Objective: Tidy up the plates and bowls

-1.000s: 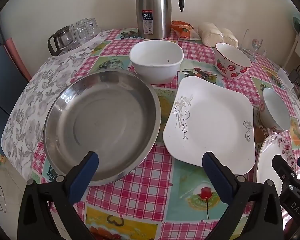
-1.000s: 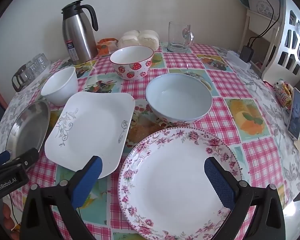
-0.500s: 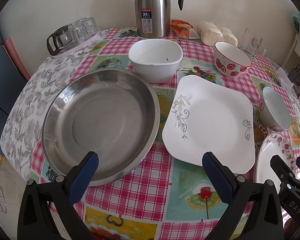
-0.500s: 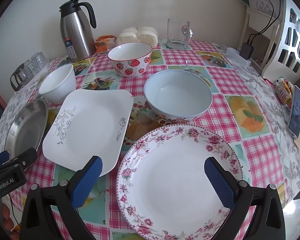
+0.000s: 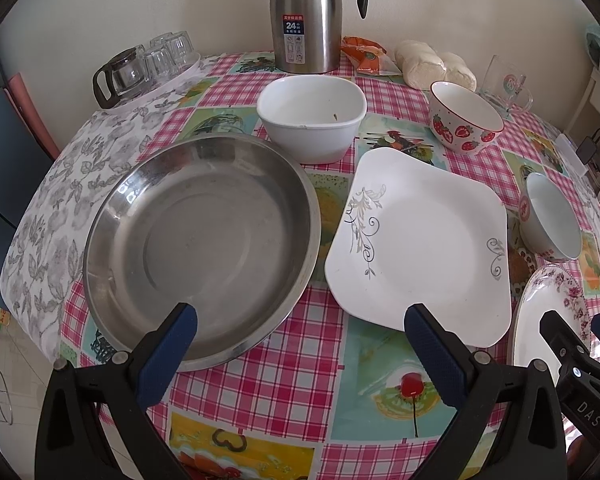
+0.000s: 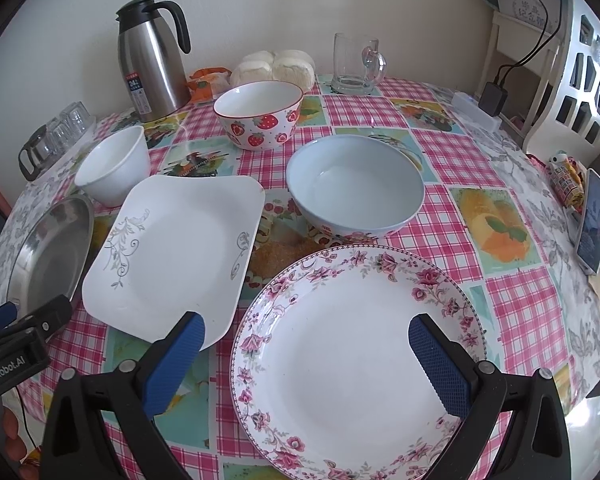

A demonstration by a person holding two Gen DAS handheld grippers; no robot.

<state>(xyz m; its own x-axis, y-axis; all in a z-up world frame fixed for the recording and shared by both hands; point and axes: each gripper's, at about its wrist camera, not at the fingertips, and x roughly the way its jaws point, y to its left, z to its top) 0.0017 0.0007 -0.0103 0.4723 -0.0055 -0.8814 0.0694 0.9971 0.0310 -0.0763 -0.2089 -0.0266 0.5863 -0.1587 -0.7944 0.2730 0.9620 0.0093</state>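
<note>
Left hand-held gripper gapes wide, empty, over the round steel pan; right hand-held gripper likewise, empty above the floral-rimmed white plate.

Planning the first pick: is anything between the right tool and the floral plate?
Nothing visible. The right tool is open, empty, right over the floral plate, whose surface is bare; the blue bowl sits behind it.

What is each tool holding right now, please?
Left tool: open, holding nothing.
Right tool: open, holding nothing.
</note>
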